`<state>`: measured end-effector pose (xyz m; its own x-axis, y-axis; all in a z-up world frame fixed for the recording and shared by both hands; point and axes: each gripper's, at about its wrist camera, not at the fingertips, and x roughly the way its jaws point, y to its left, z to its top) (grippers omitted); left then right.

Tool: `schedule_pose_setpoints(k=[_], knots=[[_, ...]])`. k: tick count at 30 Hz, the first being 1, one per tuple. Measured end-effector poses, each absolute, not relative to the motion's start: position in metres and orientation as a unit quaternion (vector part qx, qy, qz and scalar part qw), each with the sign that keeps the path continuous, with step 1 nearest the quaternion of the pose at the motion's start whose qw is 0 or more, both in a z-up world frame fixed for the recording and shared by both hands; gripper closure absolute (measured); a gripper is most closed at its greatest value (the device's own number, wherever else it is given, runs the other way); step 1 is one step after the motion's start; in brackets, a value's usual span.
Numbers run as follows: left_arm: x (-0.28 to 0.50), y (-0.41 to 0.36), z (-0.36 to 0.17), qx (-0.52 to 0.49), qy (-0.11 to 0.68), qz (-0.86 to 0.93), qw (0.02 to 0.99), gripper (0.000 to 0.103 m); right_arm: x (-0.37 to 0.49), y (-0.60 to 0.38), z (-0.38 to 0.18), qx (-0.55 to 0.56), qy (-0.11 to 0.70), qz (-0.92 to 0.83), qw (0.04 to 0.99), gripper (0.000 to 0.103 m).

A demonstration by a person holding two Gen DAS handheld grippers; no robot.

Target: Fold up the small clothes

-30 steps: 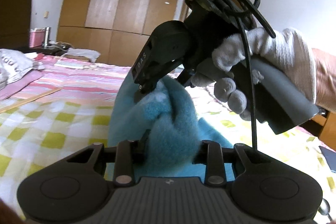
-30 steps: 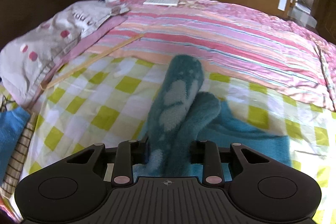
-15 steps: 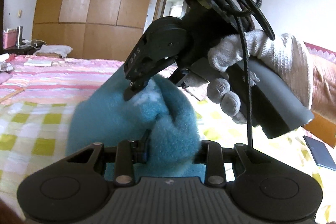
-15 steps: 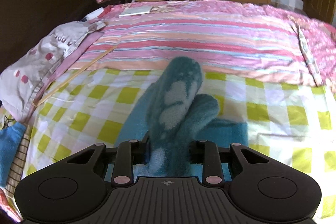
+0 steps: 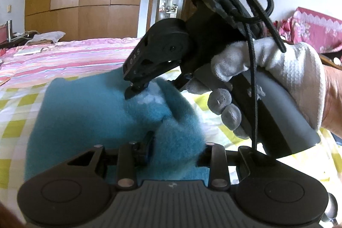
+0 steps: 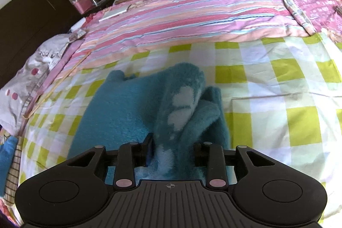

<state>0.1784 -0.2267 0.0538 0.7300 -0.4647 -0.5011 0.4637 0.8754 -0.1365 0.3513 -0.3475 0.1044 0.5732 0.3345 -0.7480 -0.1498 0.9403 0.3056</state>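
Observation:
A fluffy teal garment [image 5: 85,116] with pale patches lies on the yellow-checked sheet [image 6: 277,82]. My left gripper [image 5: 171,142] is shut on a bunched fold of it; the fabric bulges out between the jaws and hides the tips. My right gripper [image 6: 173,149] is shut on another fold of the teal garment [image 6: 119,112]. The right gripper also shows in the left wrist view [image 5: 136,91], held in a white-gloved hand [image 5: 284,69], its tips pinching the cloth just ahead of my left one. Both folds are held above the flat part.
A pink striped quilt [image 6: 192,14] covers the far half of the bed. A grey printed pillow [image 6: 27,69] lies at the left, by the dark headboard [image 6: 32,16]. A nightstand with a pink box [image 6: 84,3] stands behind. Blue and striped cloth [image 6: 8,159] lies at the left edge.
Both grippers have swung round with the garment held. The flat teal part now spreads wider on the sheet to the left, and the views have turned toward the doorway.

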Motion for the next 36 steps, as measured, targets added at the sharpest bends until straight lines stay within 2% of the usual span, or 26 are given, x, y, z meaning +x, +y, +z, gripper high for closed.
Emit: schedule_pose_setpoints(k=[1, 5, 9, 12, 23, 33, 35, 36], knots=[[0.178, -0.229, 0.052, 0.004, 0.269, -0.249, 0.93, 0.064, 0.349, -0.351, 0.104, 0.105, 0.438, 0.137, 0.882, 0.063], [0.182, -0.238, 0.048, 0.025, 0.266, -0.25, 0.931, 0.062, 0.341, -0.362, 0.105, 0.103, 0.429, 0.136, 0.887, 0.06], [0.179, -0.243, 0.049, 0.039, 0.263, -0.258, 0.929, 0.053, 0.327, -0.374, 0.11, 0.117, 0.414, 0.123, 0.894, 0.059], [0.174, -0.235, 0.054, 0.03, 0.26, -0.268, 0.927, 0.05, 0.306, -0.379, 0.121, 0.108, 0.387, 0.117, 0.908, 0.059], [0.129, -0.196, 0.072, 0.051, 0.235, -0.311, 0.92, 0.047, 0.258, -0.385, 0.122, 0.156, 0.395, 0.165, 0.89, 0.059], [0.148, -0.148, 0.094, 0.032, 0.217, -0.253, 0.942, 0.047, 0.251, -0.37, 0.089, 0.167, 0.415, 0.184, 0.875, 0.059], [0.162, -0.143, 0.097, 0.028, 0.215, -0.237, 0.947, 0.047, 0.246, -0.372, 0.08, 0.179, 0.413, 0.179, 0.875, 0.062], [0.171, -0.143, 0.097, 0.022, 0.217, -0.232, 0.948, 0.047, 0.242, -0.374, 0.077, 0.186, 0.407, 0.176, 0.877, 0.073]])
